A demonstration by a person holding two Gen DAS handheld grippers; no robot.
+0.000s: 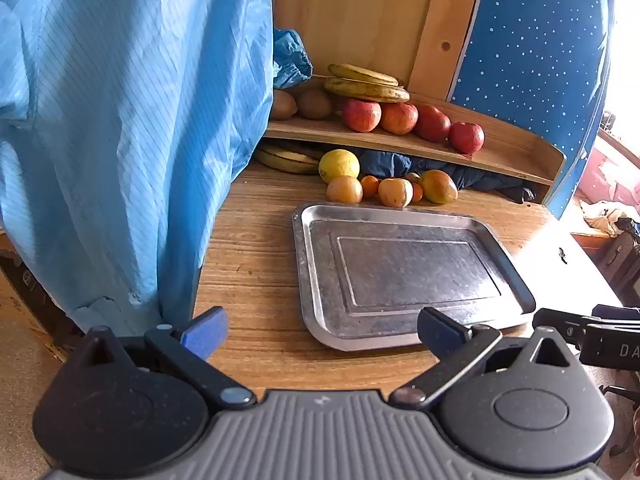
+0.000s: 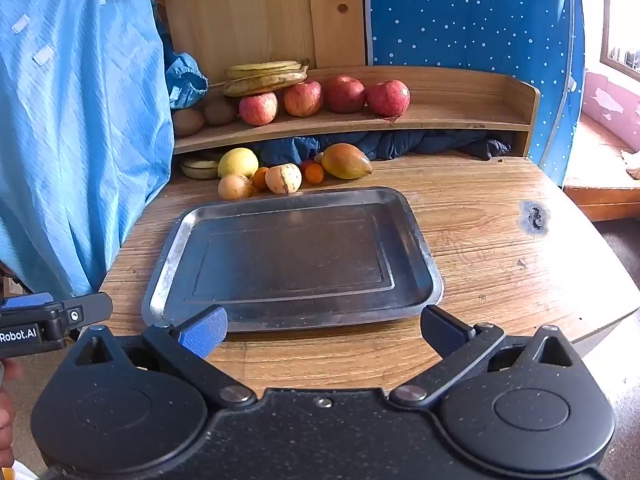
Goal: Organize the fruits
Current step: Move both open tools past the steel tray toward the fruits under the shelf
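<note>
Fruits were seen gathered at the far side of the wooden table (image 2: 480, 232): four red apples (image 2: 304, 98) in a row on the low wooden shelf (image 2: 460, 114), with bananas (image 2: 264, 76) stacked at the row's left end, their long axis lying along the shelf, and two kiwis (image 2: 220, 111) further left. Below the shelf edge, a yellow citrus (image 2: 237, 162), small oranges (image 2: 314, 173) and a mango (image 2: 345, 161) were clustered on the table, the mango's long axis lying left to right with its tip towards the right. A metal tray (image 2: 416, 236) was set just in front of them, with nothing on it.

"Robot.AI" was read on the left gripper (image 2: 44, 326) in the right wrist view; only "DA" could be read on the right gripper (image 1: 600, 340) in the left wrist view. Both grippers were held over the near table edge, fingers spread wide, with nothing between them. Blue fabric (image 1: 120, 120) was hung at the left.
</note>
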